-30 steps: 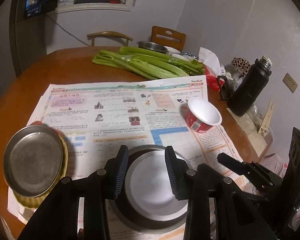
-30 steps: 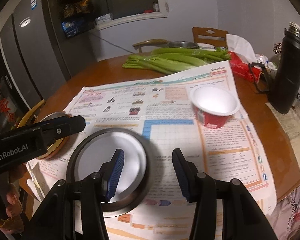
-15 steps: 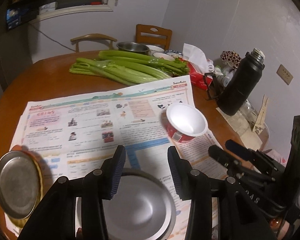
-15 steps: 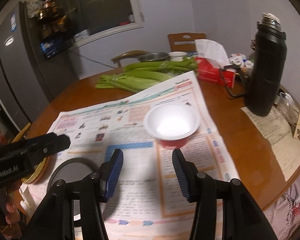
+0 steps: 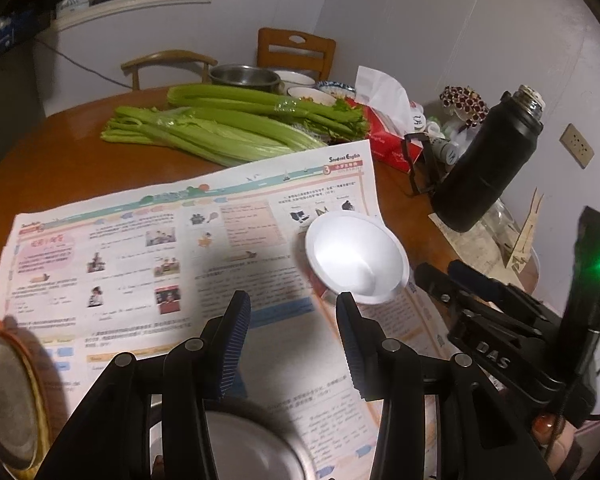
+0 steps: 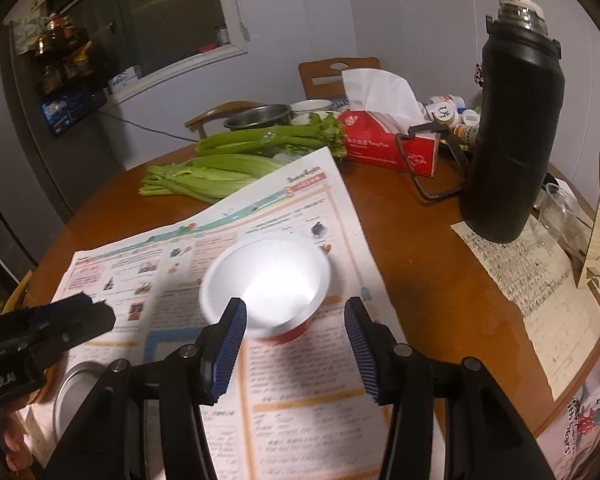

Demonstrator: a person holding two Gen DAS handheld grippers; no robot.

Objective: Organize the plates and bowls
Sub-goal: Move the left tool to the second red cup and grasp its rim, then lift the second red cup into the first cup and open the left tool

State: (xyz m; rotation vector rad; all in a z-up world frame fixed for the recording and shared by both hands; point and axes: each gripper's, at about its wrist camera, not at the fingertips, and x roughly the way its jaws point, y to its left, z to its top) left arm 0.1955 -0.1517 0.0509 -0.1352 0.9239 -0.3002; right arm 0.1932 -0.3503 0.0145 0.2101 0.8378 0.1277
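A red paper bowl with a white inside (image 6: 266,282) stands on the newspaper (image 6: 292,216); it also shows in the left wrist view (image 5: 356,258). My right gripper (image 6: 294,322) is open, its fingers either side of the bowl's near rim, a little above it. My left gripper (image 5: 292,318) is open and empty, left of the bowl. A metal plate (image 5: 244,448) lies under the left gripper, and shows in the right wrist view (image 6: 74,392). A second metal plate on a yellow dish (image 5: 8,400) sits at the far left.
Celery bunches (image 5: 220,128), a metal bowl (image 5: 244,76) and small bowls lie at the back of the round wooden table (image 6: 416,248). A red tissue box (image 6: 392,144), a black flask (image 6: 512,136) and papers (image 6: 540,280) stand on the right.
Both grippers have moved forward and right, away from the metal plate toward the red paper bowl. The right gripper's fingers now flank the bowl. Both stay open.
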